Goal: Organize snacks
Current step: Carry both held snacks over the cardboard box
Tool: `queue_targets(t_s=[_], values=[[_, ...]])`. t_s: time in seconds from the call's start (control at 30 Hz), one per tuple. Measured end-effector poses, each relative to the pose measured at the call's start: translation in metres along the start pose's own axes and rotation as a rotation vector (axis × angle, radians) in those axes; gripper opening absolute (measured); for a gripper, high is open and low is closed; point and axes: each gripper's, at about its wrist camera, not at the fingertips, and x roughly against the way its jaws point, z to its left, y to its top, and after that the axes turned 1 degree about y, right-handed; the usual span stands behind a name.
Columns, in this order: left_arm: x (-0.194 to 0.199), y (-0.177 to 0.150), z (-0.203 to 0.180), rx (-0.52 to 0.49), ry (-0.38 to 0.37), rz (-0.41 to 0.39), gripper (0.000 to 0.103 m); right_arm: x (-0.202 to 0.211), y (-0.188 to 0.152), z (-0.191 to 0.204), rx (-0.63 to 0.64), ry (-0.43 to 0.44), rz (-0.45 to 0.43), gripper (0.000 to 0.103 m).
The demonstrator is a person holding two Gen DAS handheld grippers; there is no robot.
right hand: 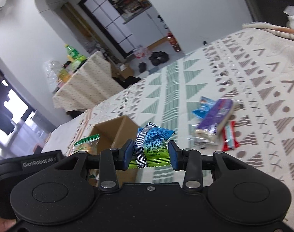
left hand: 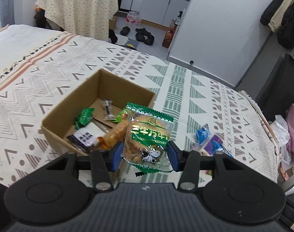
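Note:
My left gripper is shut on a green-and-clear bread packet with a cartoon cow, held above the near right corner of an open cardboard box. The box holds several snacks: a green packet, a black-and-white packet and an orange-wrapped bun. My right gripper is shut on a small blue-and-green snack packet, lifted off the bed. In the right wrist view the box lies ahead to the left, with the bread packet and left gripper beside it.
The box sits on a bed with a patterned cover. Loose snacks remain on it: a blue packet, a purple bar and a red-striped packet. Beyond the bed's far edge are shoes and a cloth-covered table.

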Motion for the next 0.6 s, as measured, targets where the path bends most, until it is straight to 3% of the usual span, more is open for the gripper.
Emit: queue_targets(t_s=[0.6], values=[[0.001, 0.033, 0.055, 0.080, 0.043, -0.034, 0.048, -0.030, -0.010, 0.052, 0.078, 0.100, 0.012, 0.039]])
